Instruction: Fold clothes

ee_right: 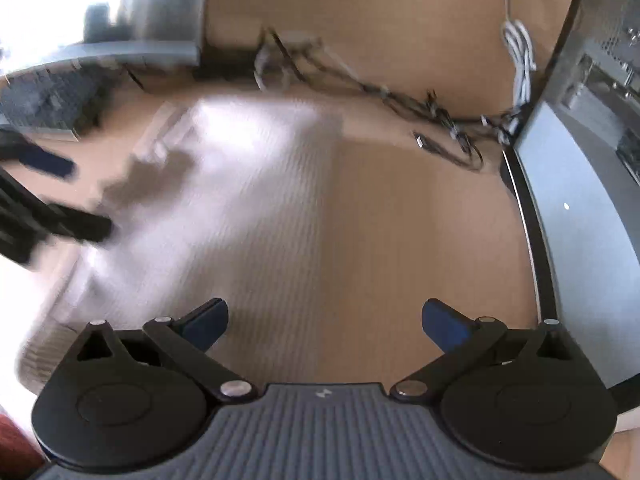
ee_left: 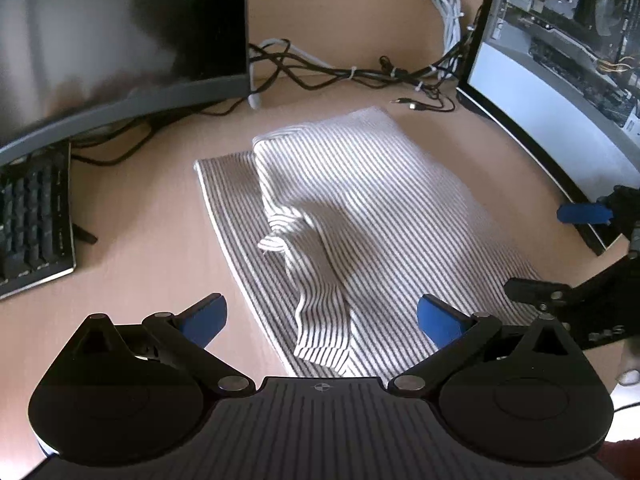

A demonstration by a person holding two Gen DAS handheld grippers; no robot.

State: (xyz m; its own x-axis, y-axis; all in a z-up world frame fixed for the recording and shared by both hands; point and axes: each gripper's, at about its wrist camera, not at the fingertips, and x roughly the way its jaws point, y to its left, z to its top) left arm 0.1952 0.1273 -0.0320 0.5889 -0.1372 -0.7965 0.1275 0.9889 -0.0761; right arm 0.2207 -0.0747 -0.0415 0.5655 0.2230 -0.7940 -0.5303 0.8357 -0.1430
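Note:
A grey-and-white striped garment (ee_left: 360, 208) lies on the wooden desk, partly folded, with a sleeve (ee_left: 316, 280) bunched and draped over its middle toward me. My left gripper (ee_left: 322, 320) hovers open above the garment's near edge, nothing between its blue pads. In the left wrist view my right gripper (ee_left: 560, 252) shows at the far right edge, beside the garment, also open. The right wrist view is motion-blurred: the striped garment (ee_right: 240, 200) fills the left and centre, and my right gripper (ee_right: 324, 324) stands open over its right edge, empty. The left gripper's fingers (ee_right: 52, 164) appear at the left.
A dark monitor (ee_left: 120, 32) and a keyboard (ee_left: 32, 216) stand at the left. An open computer case (ee_left: 560, 60) stands at the right. Tangled cables (ee_left: 352, 72) run along the back of the desk (ee_left: 140, 240). Bare desk (ee_right: 420, 220) lies right of the garment.

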